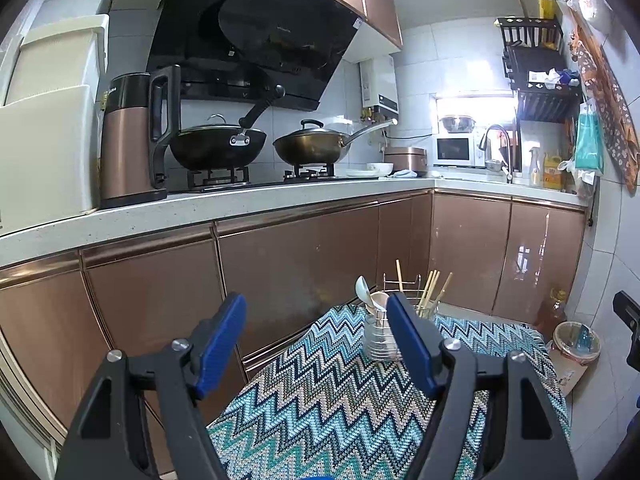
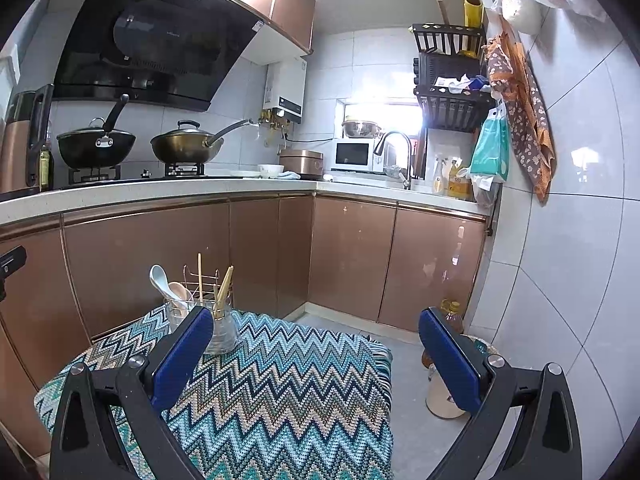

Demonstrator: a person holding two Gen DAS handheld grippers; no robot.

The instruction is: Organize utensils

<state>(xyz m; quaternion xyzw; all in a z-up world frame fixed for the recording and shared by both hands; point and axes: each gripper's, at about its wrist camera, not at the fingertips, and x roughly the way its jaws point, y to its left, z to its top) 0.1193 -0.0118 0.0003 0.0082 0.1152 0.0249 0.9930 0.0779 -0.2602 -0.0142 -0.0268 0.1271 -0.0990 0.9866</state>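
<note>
Zigzag cloth (image 2: 280, 392) beneath both grippers, left (image 1: 316, 344) and right (image 2: 316, 356), fingers spread, empty.

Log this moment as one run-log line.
left gripper: open, empty | right gripper: open, empty | spoons and chopsticks: in utensil holder on zigzag cloth | stage: holder not reached

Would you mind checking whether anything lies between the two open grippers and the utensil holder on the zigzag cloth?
Nothing visible does. Only bare cloth lies between the left gripper, the right gripper and the holder with its spoons and chopsticks.
</note>
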